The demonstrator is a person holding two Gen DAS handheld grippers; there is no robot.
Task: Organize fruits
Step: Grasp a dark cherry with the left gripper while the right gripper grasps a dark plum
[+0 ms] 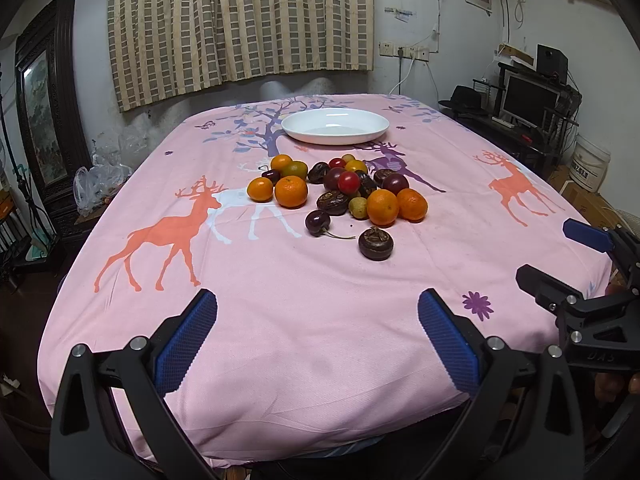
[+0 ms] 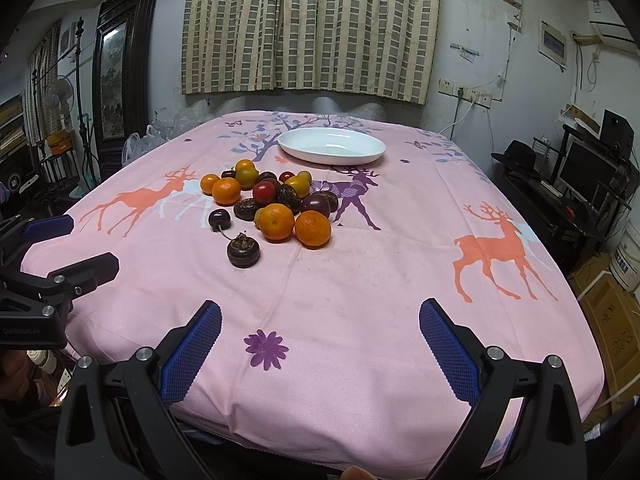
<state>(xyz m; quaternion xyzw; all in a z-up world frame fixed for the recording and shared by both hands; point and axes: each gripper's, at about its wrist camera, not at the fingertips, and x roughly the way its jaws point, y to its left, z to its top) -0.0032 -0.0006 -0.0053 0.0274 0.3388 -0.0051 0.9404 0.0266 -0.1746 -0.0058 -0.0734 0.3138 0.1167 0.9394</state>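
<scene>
A pile of small fruits [image 1: 340, 188] lies mid-table on a pink deer-print cloth [image 1: 280, 300]: several oranges, red tomatoes, dark cherries and brown water chestnuts. One chestnut [image 1: 375, 243] sits nearest me; it also shows in the right wrist view [image 2: 243, 252]. An empty white plate [image 1: 335, 125] stands beyond the pile, also in the right wrist view [image 2: 332, 145]. My left gripper [image 1: 318, 324] is open and empty over the near table edge. My right gripper [image 2: 320, 332] is open and empty beside it, and shows in the left wrist view [image 1: 560, 252].
Curtains [image 1: 240, 24] hang behind the table. A dark framed cabinet [image 1: 40, 112] and plastic bags [image 1: 100, 176] stand at the left. A desk with a monitor [image 1: 528, 100], a bucket [image 1: 592, 164] and cardboard boxes [image 2: 616, 320] are at the right.
</scene>
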